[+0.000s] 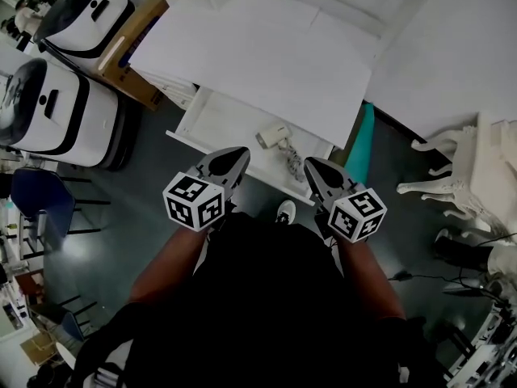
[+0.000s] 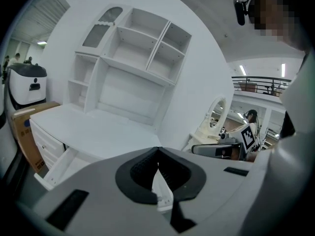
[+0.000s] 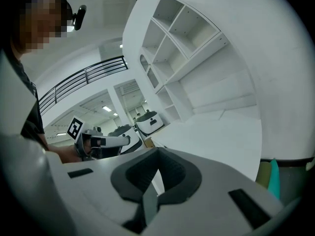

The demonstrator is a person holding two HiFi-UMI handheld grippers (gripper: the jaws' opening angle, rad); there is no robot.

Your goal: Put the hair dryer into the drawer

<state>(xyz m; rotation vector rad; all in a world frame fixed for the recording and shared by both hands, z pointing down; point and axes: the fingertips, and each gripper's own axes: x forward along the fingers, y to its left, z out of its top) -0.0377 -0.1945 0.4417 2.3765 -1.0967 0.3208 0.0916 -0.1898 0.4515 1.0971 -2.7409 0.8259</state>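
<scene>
Grey left tongs (image 1: 239,154) and right tongs (image 1: 312,166) were both closed on nothing, held near the body over the open drawer (image 1: 212,120). The hair dryer (image 1: 274,137) lay inside it, with its cord (image 1: 292,165) trailing toward the front edge.

Judgement: placement looked done. Keep the tongs clear, and tuck the cord in before any push on the drawer.

The right tongs overlapped the front edge, so the cord's end could not be made out. Neither gripper view showed the dryer.

No words, numbers or brand names can be read anywhere. The only signs are black-and-white square markers (image 1: 187,191), on the cube (image 1: 194,201) of the left gripper (image 1: 240,153) and the cube (image 1: 358,213) of the right gripper (image 1: 310,162). They show block patterns, not letters.
</scene>
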